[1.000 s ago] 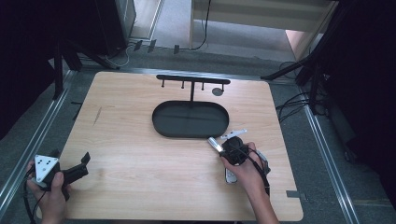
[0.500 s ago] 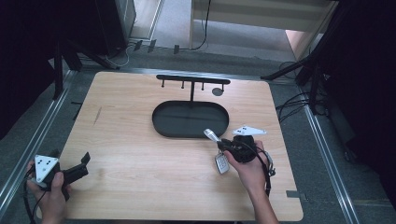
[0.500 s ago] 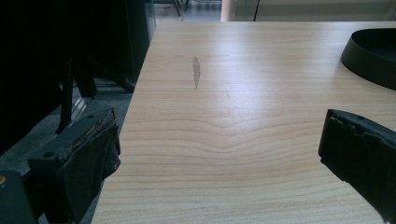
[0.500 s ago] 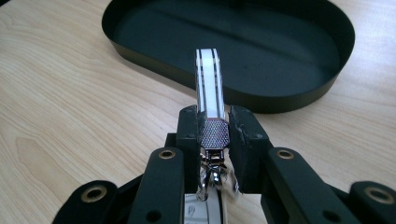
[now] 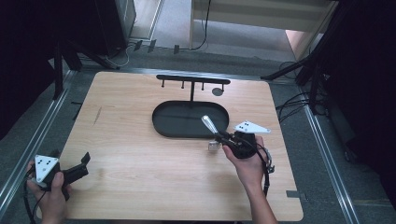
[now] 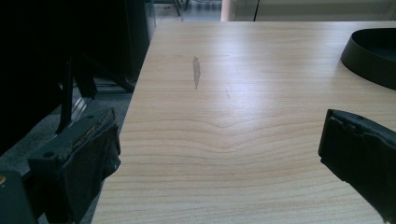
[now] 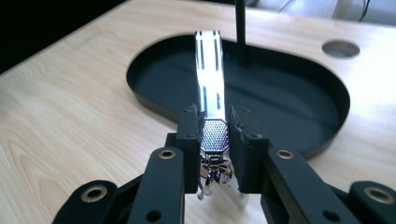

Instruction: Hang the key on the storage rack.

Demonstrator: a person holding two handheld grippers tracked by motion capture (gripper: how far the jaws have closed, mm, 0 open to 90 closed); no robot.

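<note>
Right gripper view has my right gripper [image 7: 215, 135] pinching a shiny metal keychain strap [image 7: 210, 74] around its textured lower part, the strip sticking up over the near rim of the black oval tray [image 7: 327, 93]. From the high view it's hanging just above that rim, below the hook rack [image 5: 192, 80]. I'd guess it goes on a hook, so keep the pinch firm and lift slowly. My left gripper [image 5: 74, 171] idles, jaws spread and empty, well left of the tray.
</note>
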